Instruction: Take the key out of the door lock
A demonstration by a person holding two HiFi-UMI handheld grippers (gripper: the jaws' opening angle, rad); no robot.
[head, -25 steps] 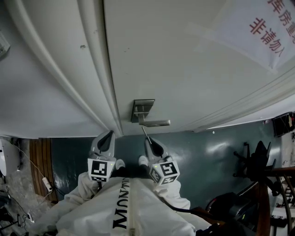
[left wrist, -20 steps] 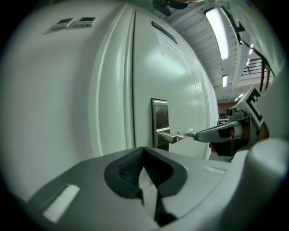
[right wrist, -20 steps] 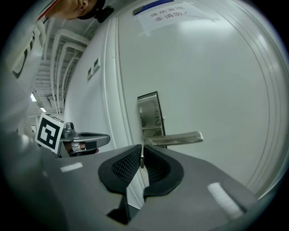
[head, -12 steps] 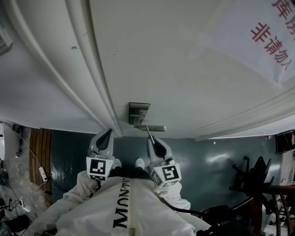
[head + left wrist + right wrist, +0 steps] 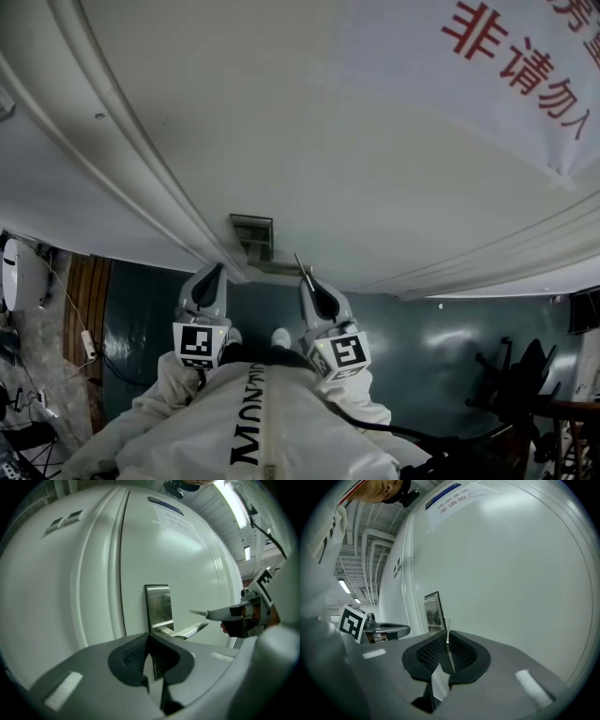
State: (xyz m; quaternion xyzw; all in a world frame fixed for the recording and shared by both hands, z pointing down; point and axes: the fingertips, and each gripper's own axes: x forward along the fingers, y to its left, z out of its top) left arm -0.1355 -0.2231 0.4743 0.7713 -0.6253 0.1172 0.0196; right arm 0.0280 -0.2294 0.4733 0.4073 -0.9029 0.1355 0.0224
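The silver lock plate (image 5: 253, 234) sits on the white door (image 5: 309, 141), with its lever handle (image 5: 187, 631) pointing right. My right gripper (image 5: 306, 279) is shut on the key (image 5: 299, 263). The key's thin metal blade sticks out from between the pads (image 5: 446, 637), clear of the lock plate (image 5: 433, 611) and a short way off the door. In the left gripper view the key's blade (image 5: 197, 613) shows beside the lever. My left gripper (image 5: 213, 273) hangs to the left of the right one, just below the lock plate (image 5: 158, 604). Its pads (image 5: 151, 654) are together with nothing between them.
A white door frame (image 5: 112, 169) runs along the door's left edge. A paper notice with red print (image 5: 506, 66) is stuck high on the door. Below lie a dark green floor (image 5: 441, 328), cables and a power strip (image 5: 89, 342) at left, and dark equipment (image 5: 525, 375) at right.
The head view has swung, so the lock plate now sits higher and further left in the picture and the lever is mostly hidden. Both grippers stay put, the key still in the right one.
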